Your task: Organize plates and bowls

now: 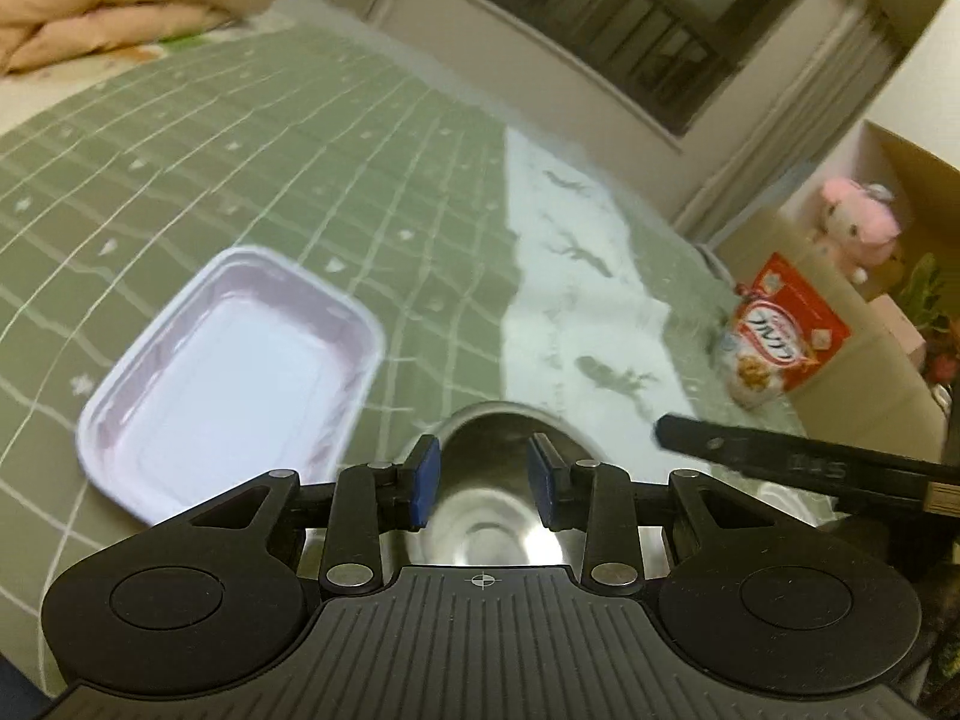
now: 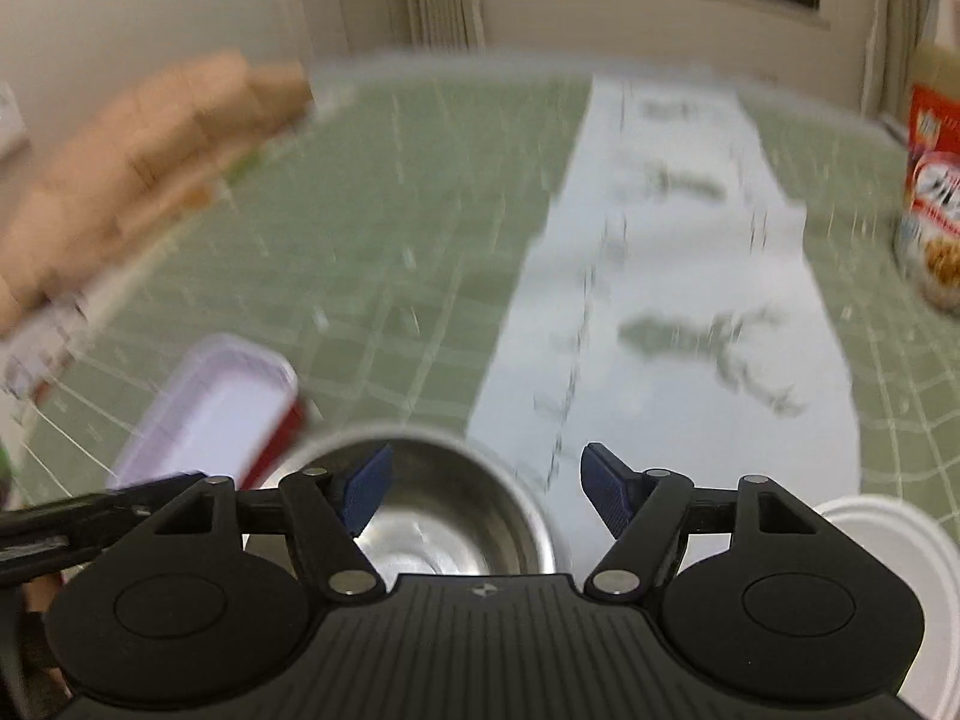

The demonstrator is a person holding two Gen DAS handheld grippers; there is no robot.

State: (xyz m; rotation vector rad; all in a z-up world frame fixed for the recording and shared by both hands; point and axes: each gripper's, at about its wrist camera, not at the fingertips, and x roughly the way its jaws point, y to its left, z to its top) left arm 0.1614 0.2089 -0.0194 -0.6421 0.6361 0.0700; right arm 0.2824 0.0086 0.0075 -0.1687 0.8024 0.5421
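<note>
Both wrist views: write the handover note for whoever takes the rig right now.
Left gripper: open, empty, above the steel bowl.
Right gripper: open, empty, also near that bowl.
Rectangular white tray lies on the green bedspread, left of the bowl; a round white dish sits on the right.
Done: nothing stacked.
Left: gather bowl, tray and dish together.

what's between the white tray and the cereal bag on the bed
In the left wrist view, green gridded bedding and a white printed cloth strip lie between the tray and the cereal bag; no dish sits there.
</note>
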